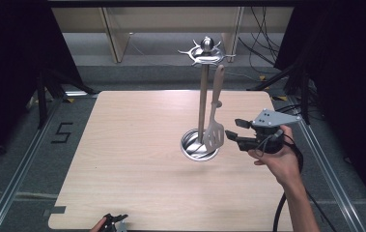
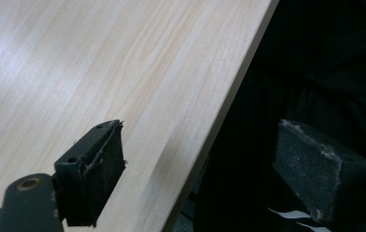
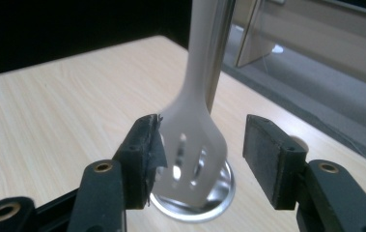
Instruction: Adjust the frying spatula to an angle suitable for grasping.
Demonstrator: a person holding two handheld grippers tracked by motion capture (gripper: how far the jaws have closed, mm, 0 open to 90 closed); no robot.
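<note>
A metal utensil stand (image 1: 203, 101) rises from a round shiny base (image 1: 194, 149) to a crown of hooks (image 1: 206, 51). From one hook hangs a pale slotted spatula (image 1: 214, 130), its head just above the base. My right gripper (image 1: 233, 128) is open, level with that head and just to its right. In the right gripper view the spatula (image 3: 190, 125) hangs between the open jaws of the right gripper (image 3: 202, 152), close against the left pad (image 3: 144, 147). My left gripper (image 1: 114, 221) sits at the table's near edge, open and holding nothing (image 2: 204, 169).
The light wooden table (image 1: 132, 159) is bare apart from the stand. Its near edge (image 2: 209, 140) runs between the left gripper's jaws, with darkness beyond. Wooden furniture legs and cables stand on the floor behind the table.
</note>
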